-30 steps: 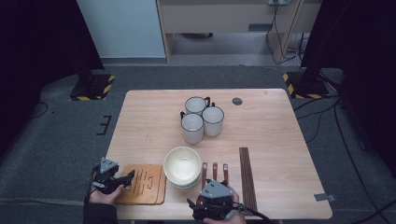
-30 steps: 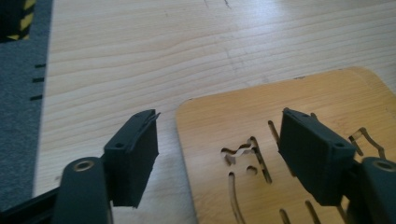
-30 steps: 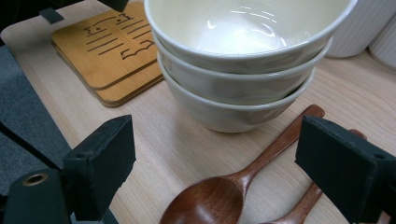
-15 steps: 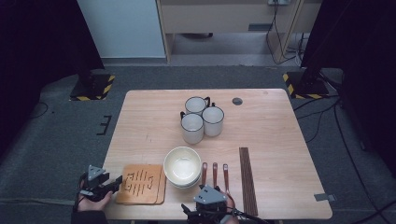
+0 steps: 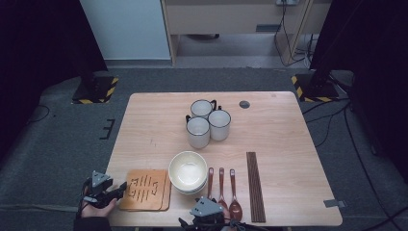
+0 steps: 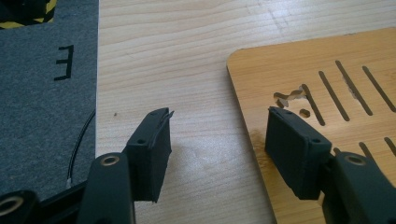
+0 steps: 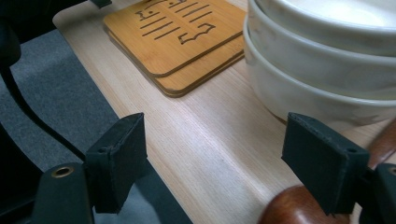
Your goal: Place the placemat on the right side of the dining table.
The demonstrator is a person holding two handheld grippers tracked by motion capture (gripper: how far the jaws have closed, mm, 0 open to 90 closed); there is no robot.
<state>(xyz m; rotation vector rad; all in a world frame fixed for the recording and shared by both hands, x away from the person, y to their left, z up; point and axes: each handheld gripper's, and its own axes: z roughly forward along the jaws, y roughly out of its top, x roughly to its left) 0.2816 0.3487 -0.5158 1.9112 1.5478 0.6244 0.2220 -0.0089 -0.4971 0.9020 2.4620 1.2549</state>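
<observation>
At the near edge of the table, your right gripper sits lower in the high view than a second ago, drawn back toward you past the handle ends of the three wooden spoons. Its jaws stand wide with nothing between them, and they have just been closing a little; in the right gripper view one spoon end lies under the right-hand jaw.

To your left, your left gripper has shifted back off the stack of wooden trivets to the table's near left corner. Its jaws are about half open and have just widened slightly after narrowing. In the left gripper view they straddle the trivet's left edge, one pad over bare wood, the other over the trivet; whether they touch it you cannot tell.

Beyond, the stacked white bowls, the chopsticks and the three mugs lie as before.
</observation>
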